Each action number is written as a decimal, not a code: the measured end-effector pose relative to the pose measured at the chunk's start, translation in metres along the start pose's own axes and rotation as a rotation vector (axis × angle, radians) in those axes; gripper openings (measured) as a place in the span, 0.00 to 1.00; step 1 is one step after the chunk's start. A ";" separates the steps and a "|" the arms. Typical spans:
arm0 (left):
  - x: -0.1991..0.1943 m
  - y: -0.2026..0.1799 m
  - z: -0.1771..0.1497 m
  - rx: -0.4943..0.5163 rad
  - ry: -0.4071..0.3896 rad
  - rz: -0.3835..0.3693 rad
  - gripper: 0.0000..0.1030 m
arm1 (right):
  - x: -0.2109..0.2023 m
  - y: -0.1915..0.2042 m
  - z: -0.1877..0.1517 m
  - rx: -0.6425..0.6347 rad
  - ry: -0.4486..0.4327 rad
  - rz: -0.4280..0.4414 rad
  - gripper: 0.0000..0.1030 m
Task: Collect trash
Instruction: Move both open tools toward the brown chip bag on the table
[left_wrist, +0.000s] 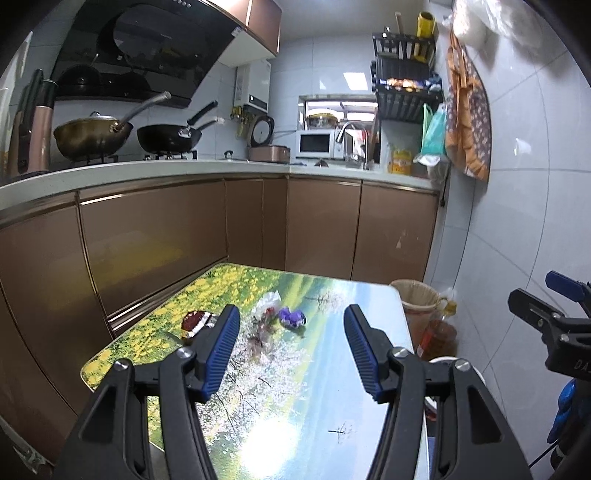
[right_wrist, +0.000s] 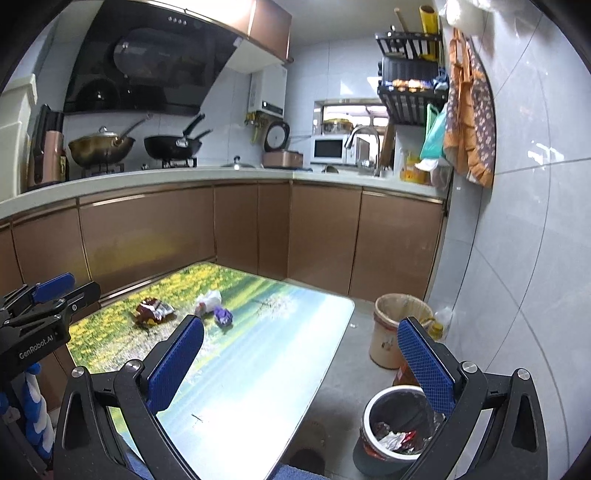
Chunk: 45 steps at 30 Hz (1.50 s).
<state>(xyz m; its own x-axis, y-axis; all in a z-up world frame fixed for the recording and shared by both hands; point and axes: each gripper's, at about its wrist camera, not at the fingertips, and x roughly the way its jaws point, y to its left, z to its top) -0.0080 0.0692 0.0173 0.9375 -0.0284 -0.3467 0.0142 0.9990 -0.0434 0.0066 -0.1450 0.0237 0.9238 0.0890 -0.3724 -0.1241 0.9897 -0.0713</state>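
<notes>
Several wrappers lie on the far part of the landscape-print table (left_wrist: 332, 369): a red-brown one (left_wrist: 195, 321), a clear plastic one (left_wrist: 267, 301) and a purple one (left_wrist: 291, 317). My left gripper (left_wrist: 291, 314) hovers over the near table, open, with nothing between its blue pads. In the right wrist view the same red-brown wrapper (right_wrist: 151, 310) and purple wrapper (right_wrist: 223, 315) lie ahead to the left. My right gripper (right_wrist: 301, 325) is open and empty, past the table's right edge. Below its right finger stands a white-rimmed trash bin (right_wrist: 399, 432) with crumpled wrappers inside.
A beige bucket (right_wrist: 391, 332) and an oil bottle (left_wrist: 439, 336) stand on the floor by the tiled wall, beyond the bin. Brown cabinets (left_wrist: 147, 240) run along the table's left and far sides. Each gripper shows at the edge of the other's view.
</notes>
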 end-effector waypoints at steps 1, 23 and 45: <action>0.006 -0.001 -0.002 0.000 0.013 -0.003 0.55 | 0.005 0.001 -0.002 -0.001 0.012 0.000 1.00; 0.099 0.028 -0.037 -0.061 0.191 -0.048 0.55 | 0.085 0.019 -0.022 -0.039 0.188 -0.003 1.00; 0.171 0.074 -0.078 -0.122 0.353 -0.002 0.55 | 0.168 0.064 -0.048 -0.099 0.345 0.082 1.00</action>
<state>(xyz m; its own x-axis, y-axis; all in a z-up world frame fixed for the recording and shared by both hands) 0.1264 0.1352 -0.1181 0.7596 -0.0626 -0.6474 -0.0453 0.9878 -0.1487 0.1371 -0.0721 -0.0876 0.7349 0.1076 -0.6696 -0.2427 0.9637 -0.1115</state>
